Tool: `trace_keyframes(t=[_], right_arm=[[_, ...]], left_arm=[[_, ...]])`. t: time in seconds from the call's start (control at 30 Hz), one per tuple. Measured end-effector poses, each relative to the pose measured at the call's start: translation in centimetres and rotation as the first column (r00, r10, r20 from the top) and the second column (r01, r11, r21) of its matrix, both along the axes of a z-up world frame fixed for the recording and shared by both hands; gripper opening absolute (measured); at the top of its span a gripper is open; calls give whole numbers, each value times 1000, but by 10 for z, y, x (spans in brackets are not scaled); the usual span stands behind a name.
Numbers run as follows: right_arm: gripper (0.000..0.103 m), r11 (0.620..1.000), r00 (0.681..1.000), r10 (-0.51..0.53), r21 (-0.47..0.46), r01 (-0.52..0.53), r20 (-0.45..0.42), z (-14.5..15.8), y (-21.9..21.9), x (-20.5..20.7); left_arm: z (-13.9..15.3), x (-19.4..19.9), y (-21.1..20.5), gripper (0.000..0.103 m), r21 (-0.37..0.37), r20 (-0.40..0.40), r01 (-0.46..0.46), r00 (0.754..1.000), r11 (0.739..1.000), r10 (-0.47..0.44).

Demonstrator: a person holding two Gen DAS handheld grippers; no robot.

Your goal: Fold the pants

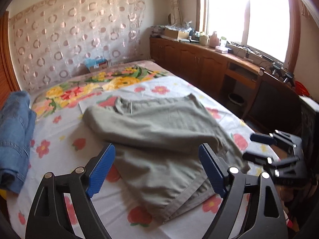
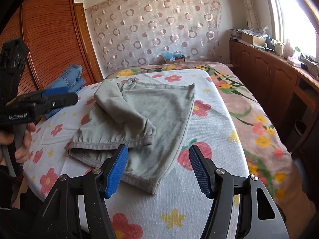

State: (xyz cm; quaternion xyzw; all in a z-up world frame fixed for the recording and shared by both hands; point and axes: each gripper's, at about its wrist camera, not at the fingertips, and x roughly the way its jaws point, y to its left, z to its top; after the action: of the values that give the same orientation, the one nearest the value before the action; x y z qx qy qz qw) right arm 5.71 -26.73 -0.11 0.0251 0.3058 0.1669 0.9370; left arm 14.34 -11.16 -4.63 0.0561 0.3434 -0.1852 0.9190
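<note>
Grey-green pants (image 1: 159, 131) lie folded over on the flowered bed sheet (image 1: 59, 135), with the leg hems toward me. My left gripper (image 1: 157, 167) is open and empty, just above the near hem. In the right wrist view the pants (image 2: 143, 113) lie in the middle of the sheet (image 2: 209, 159), and my right gripper (image 2: 158, 169) is open and empty over their near corner. The right gripper also shows at the right edge of the left wrist view (image 1: 257, 147). The left gripper shows at the left of the right wrist view (image 2: 59, 95).
Folded blue jeans (image 1: 14, 139) lie at the left side of the bed, also in the right wrist view (image 2: 67, 79). A floral blanket (image 2: 249, 107) covers the bed's right side. Wooden cabinets (image 1: 199, 63) with clutter run under the window. A wooden wardrobe (image 2: 49, 37) stands left.
</note>
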Motion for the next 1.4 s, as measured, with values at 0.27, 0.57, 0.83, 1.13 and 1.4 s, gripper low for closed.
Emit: trace_keyframes(t=[0.27, 0.57, 0.83, 1.13, 1.4], right_arm=[[39, 998, 997, 53, 25, -51, -63, -11, 10, 37], [8, 993, 991, 83, 88, -75, -102, -7, 5, 44], [7, 990, 996, 85, 118, -82, -21, 21, -11, 4], [7, 994, 992, 78, 90, -70, -98, 0, -15, -14], [7, 996, 992, 52, 82, -43, -114, -5, -14, -8]], left_arm=[[-24, -6, 10, 86, 27, -32, -20, 999, 999, 21], [-34, -9, 21, 86, 18, -53, -47, 997, 999, 48], [-29, -14, 20, 86, 16, -40, -39, 998, 999, 40], [-37, -11, 16, 86, 33, -63, -28, 998, 999, 30], [-50, -9, 17, 86, 68, -90, -35, 995, 997, 41]])
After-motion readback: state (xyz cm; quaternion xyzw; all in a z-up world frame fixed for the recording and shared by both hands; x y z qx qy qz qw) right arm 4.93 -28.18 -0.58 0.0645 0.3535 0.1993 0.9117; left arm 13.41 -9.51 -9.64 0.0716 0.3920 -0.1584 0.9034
